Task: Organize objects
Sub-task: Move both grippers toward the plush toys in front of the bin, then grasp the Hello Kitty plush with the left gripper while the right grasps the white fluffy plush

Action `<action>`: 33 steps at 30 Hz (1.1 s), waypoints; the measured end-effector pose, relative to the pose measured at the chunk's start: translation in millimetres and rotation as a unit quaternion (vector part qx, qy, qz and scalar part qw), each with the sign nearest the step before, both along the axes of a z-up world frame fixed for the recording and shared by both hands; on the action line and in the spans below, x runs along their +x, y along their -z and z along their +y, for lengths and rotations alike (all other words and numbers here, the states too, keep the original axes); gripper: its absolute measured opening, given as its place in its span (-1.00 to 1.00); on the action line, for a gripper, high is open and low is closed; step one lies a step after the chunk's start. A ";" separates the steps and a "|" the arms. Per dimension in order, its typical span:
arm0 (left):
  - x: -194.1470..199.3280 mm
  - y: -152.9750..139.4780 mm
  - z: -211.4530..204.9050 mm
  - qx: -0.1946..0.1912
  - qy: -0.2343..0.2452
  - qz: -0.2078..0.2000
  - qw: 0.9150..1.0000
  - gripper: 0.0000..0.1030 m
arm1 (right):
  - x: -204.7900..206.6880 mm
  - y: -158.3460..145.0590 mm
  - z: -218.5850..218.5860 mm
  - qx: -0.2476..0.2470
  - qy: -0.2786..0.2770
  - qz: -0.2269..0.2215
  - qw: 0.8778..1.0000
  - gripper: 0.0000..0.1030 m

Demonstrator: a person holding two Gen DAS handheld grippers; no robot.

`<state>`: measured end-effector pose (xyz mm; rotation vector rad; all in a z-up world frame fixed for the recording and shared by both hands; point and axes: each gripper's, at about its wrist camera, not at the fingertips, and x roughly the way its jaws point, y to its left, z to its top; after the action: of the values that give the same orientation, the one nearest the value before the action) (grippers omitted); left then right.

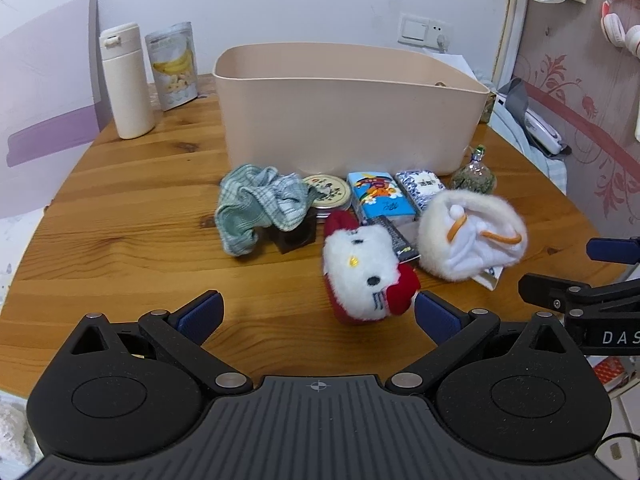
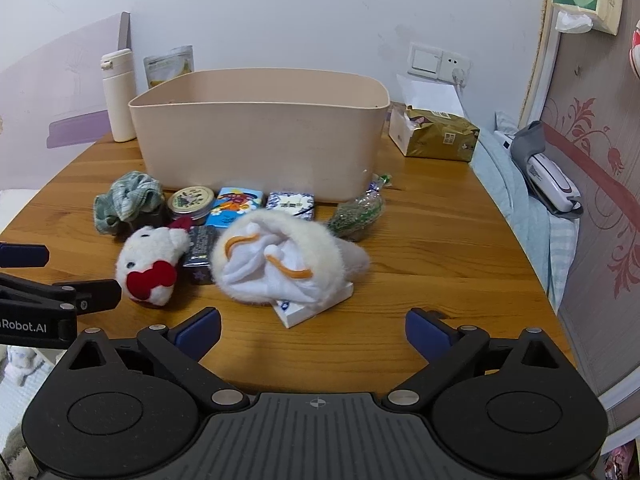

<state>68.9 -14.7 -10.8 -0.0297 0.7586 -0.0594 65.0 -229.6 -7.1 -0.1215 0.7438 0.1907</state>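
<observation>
The left tool [image 1: 318, 316] and right tool [image 2: 313, 330] both hang wide open and empty over the wooden bench [image 2: 440, 248]. A plush cat toy [image 1: 366, 270] lies just ahead of the left tool, beside a white furry hat [image 2: 280, 264]. Behind them, a cloth [image 1: 256, 206], a tin [image 1: 327, 191] and small packets line the beige bin [image 2: 260, 136], which stands before the white wall [image 2: 280, 12].

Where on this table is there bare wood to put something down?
Bare wood lies left of the green cloth, in front of the white bottle, and right of the fluffy white toy toward the table edge. A strip is also free just ahead of both grippers. It is crowded right in front of the bin, where the items touch or overlap.
</observation>
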 end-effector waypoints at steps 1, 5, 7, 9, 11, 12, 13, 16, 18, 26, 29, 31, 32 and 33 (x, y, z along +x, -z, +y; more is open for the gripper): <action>2.5 0.0 -1.2 -0.003 0.001 0.000 1.000 1.00 | 1.6 0.2 -1.8 0.001 0.001 0.000 1.000 0.93; 12.1 0.3 -7.6 -0.005 0.007 0.000 1.000 1.00 | 10.2 0.1 -8.8 -0.001 0.005 0.001 1.000 0.93; 16.7 1.1 -10.1 -0.003 0.009 0.001 1.000 1.00 | 15.1 1.1 -12.5 0.001 0.008 0.003 1.000 0.93; 20.9 1.2 -11.9 -0.004 0.012 0.002 1.000 1.00 | 19.0 1.9 -15.7 0.002 0.010 0.003 1.000 0.92; 25.0 1.1 -13.2 -0.005 0.014 0.003 1.000 1.00 | 22.8 2.6 -18.0 0.003 0.011 0.004 1.000 0.92; 26.7 1.0 -14.1 -0.005 0.016 0.003 1.000 1.00 | 24.9 3.3 -19.0 0.003 0.011 0.004 1.000 0.91; 28.2 1.5 -15.0 -0.004 0.017 0.004 1.000 1.00 | 25.7 3.9 -20.2 0.003 0.011 0.004 1.000 0.91; 32.0 2.8 -17.9 -0.002 0.020 0.006 1.000 1.00 | 30.5 6.4 -22.7 0.004 0.012 0.005 1.000 0.91; 34.8 4.1 -19.5 0.000 0.021 0.008 1.000 1.00 | 34.1 8.3 -23.8 0.005 0.012 0.007 1.000 0.90; 41.5 6.6 -22.8 0.003 0.024 0.012 1.000 1.00 | 46.5 12.6 -26.5 0.008 0.005 0.009 1.000 0.89; 43.4 8.0 -24.7 0.005 0.027 0.014 1.000 1.00 | 49.0 13.7 -26.3 0.011 -0.001 0.009 1.000 0.89; 44.9 9.5 -26.1 0.006 0.028 0.016 0.999 1.00 | 51.6 15.0 -25.3 0.011 -0.005 0.011 1.000 0.89; 45.8 10.4 -26.5 0.007 0.028 0.017 0.999 1.00 | 52.8 15.7 -24.6 0.011 -0.007 0.012 1.000 0.88; 46.8 11.3 -27.2 0.008 0.026 0.018 0.999 1.00 | 53.9 16.2 -23.9 0.012 -0.009 0.013 1.000 0.88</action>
<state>115.7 -41.9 -22.2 0.0050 0.7955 -0.1032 118.9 -253.5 -23.3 -0.1040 0.7662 0.2181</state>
